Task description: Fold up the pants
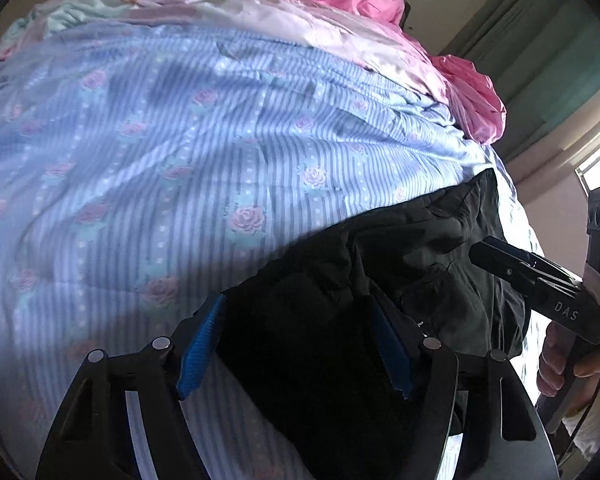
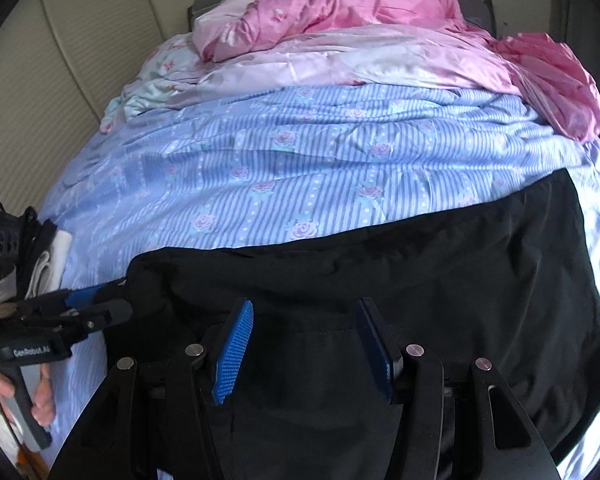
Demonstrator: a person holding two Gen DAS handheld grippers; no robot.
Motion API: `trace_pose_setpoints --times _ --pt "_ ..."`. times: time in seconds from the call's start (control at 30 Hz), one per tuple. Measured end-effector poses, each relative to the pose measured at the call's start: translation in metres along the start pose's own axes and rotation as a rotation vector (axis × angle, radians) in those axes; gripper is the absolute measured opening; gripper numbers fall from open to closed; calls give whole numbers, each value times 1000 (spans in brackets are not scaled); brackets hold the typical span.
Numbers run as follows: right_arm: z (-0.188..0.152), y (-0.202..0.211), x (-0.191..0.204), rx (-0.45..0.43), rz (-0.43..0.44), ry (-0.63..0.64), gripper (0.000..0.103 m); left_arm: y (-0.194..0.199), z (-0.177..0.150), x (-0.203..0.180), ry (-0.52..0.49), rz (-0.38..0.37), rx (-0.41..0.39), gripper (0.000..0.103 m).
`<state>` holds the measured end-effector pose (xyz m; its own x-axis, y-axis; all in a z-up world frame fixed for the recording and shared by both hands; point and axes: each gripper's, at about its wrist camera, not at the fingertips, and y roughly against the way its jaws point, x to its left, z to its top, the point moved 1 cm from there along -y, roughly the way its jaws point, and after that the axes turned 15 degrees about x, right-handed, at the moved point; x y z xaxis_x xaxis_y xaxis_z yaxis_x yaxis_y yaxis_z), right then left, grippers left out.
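Black pants [image 2: 400, 264] lie across the near part of a bed, spread wide from left to right. In the left wrist view they [image 1: 400, 248] fill the lower right. My left gripper [image 1: 300, 312] is open, its blue pads on either side of the pants' left end; it also shows in the right wrist view [image 2: 100, 304] at the left edge of the pants. My right gripper [image 2: 304, 312] is open and hovers over the pants' near edge, a waistband seam between its pads. It shows in the left wrist view [image 1: 480, 252] over the cloth.
The bed carries a blue striped sheet with roses [image 2: 284, 168]. Crumpled pink bedding [image 2: 360, 12] lies at the far end and right [image 2: 560, 92]. A beige wall [image 2: 60, 80] runs along the left. Green curtains and a bright window [image 1: 560, 60] are to the right.
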<state>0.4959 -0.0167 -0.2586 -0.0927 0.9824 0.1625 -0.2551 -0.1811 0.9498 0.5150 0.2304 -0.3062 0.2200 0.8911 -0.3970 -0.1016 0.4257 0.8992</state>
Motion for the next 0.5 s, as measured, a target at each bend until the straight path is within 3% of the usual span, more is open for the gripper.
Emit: trace_pose_setpoints --times 0.1,0.23,0.33,0.4,0.47,0.5 --pt "1 -6 -2 3 -1 -24 54 -3 4 0 12 -66 -7 55" --pt "2 -12 -10 16 -14 -61 54 -5 3 -1 32 -81 1 54" --pt "4 -14 -16 16 -27 -84 54 -2 -3 0 45 -139 16 49" --pt "7 -16 -18 13 -35 -88 54 -4 -7 2 63 -135 37 41" --pt "11 -21 -19 24 -42 -89 54 -7 -10 5 75 -113 52 18" --pt "13 -24 -20 30 -42 -91 54 -7 -11 8 96 -125 55 17"
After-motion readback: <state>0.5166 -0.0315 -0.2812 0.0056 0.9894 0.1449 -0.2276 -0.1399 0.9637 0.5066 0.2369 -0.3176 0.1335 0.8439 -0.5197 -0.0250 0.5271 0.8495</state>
